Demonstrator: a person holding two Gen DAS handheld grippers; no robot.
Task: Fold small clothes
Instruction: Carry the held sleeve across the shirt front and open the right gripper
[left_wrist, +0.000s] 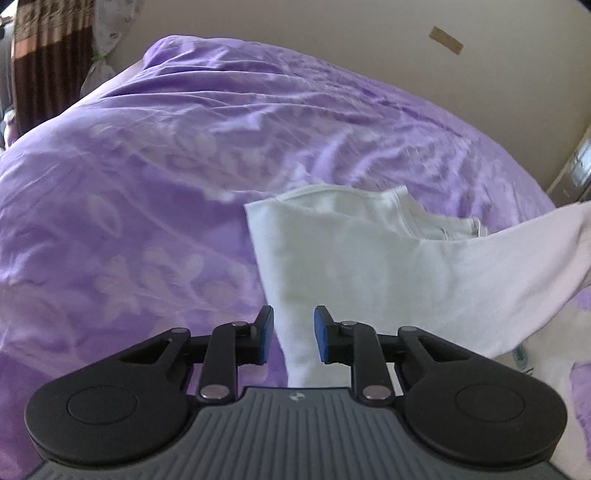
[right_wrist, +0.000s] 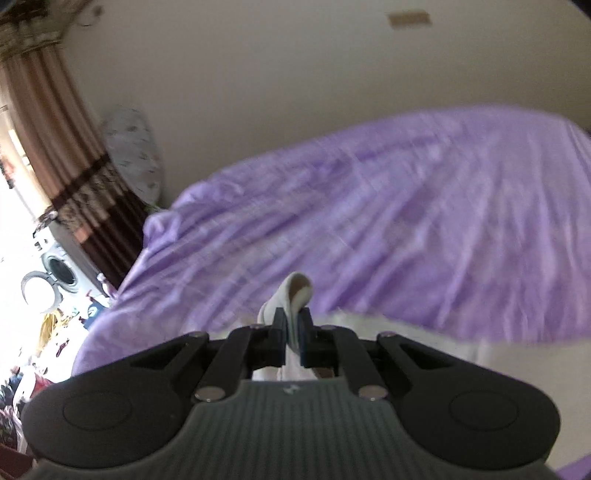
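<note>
- White garment (left_wrist: 354, 258): its lifted flap runs off the left wrist view's right edge, blurred.
- Purple bedspread (right_wrist: 406, 229): motion-blurred in the right wrist view.
- Right tongs (right_wrist: 293, 332) hide most of the pinched fabric.

A bed is covered by a purple bedspread (left_wrist: 155, 177) printed with a paler leaf pattern and creased in long wrinkles — it fills most of both wrist views (right_wrist: 424, 206). On it, toward the right of the left wrist view, a white garment (left_wrist: 340, 258) is laid; its near and left parts rest on the spread, while one portion is drawn up and away to the right, off the surface. A small bluish-green mark — blurred, not identifiable — is seen on pale fabric at the lower right.
</note>
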